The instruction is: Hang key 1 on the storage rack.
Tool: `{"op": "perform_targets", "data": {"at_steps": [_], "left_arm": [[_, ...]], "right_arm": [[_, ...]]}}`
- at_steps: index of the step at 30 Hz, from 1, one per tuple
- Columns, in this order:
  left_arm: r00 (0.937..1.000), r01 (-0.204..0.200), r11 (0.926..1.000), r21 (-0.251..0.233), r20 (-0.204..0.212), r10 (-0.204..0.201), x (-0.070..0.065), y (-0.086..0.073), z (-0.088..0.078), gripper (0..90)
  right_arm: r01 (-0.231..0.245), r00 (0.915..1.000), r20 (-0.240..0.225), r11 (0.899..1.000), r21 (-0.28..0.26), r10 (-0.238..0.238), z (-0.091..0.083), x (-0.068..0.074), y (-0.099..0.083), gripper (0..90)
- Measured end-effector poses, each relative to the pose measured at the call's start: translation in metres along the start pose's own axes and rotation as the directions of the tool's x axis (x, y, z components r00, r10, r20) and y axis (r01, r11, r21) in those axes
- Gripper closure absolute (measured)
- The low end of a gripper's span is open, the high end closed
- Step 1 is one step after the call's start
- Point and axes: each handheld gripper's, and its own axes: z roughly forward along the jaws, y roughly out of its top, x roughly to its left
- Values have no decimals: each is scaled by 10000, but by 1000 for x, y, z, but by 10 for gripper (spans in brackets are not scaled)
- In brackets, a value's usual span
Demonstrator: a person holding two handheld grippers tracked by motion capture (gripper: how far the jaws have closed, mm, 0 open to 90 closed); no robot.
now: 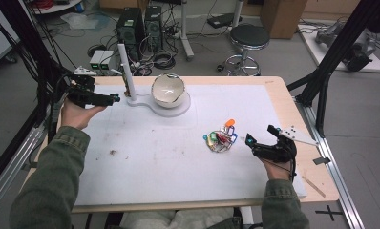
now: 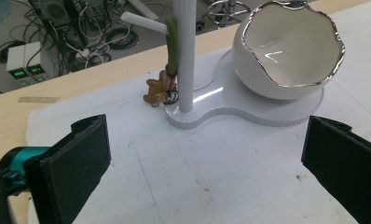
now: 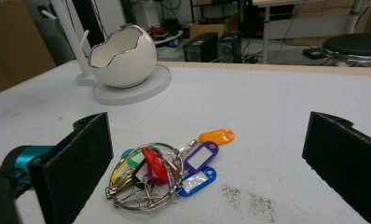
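A bunch of key tags on metal rings (image 3: 162,175) is seen lying on the white mat (image 1: 169,162) that covers the wooden bench (image 1: 279,88), toward its right half; in the right gripper view an orange tag (image 3: 217,136), a purple-framed tag (image 3: 201,155), a blue tag (image 3: 196,181) and a red tag (image 3: 154,164) can be made out, tangled with several wire rings. The bunch is framed between the two black pads of the right claw (image 3: 207,158), which are held wide apart and touch nothing; in the high view this claw (image 1: 250,141) is found just to the right of the bunch, pointed at it and gripped by the person's right hand (image 1: 276,164). Farther back on the mat a white stand (image 1: 157,102) is placed, made up of a flat base, an upright post with pegs (image 1: 124,67) and an eggshell-shaped white bowl with a silver jagged rim (image 1: 168,89), tilted with its opening toward the front. A small brown charm on a green strap (image 2: 158,91) is seen hanging beside the post, down at the base. The left claw (image 2: 207,158) is held near the far left corner of the mat, aimed at the stand, with its pads spread wide and nothing between them. Beyond the bench, computer towers (image 1: 138,26) and a black stool (image 1: 248,40) stand on the floor.
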Motion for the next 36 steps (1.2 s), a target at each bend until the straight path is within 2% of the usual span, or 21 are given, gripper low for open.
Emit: {"op": "perform_targets", "data": {"at_steps": [10,19,29,36], "left_arm": [[9998,88,10000,7,193,-88,-2,-13,-2,17],[9994,302,9995,-59,146,-301,0,-28,-6,17],[9984,470,9987,173,311,-476,-2,-50,-5,17],[9989,220,9997,89,413,-223,-12,-54,-12,17]], "right_arm": [[-6,10000,-8,10000,23,6,0,0,0,7],[70,10000,11,10000,37,-70,0,0,-1,7],[76,10000,-6,9999,69,-76,0,0,-1,7],[67,10000,17,10000,46,-67,0,0,-1,7]]}}
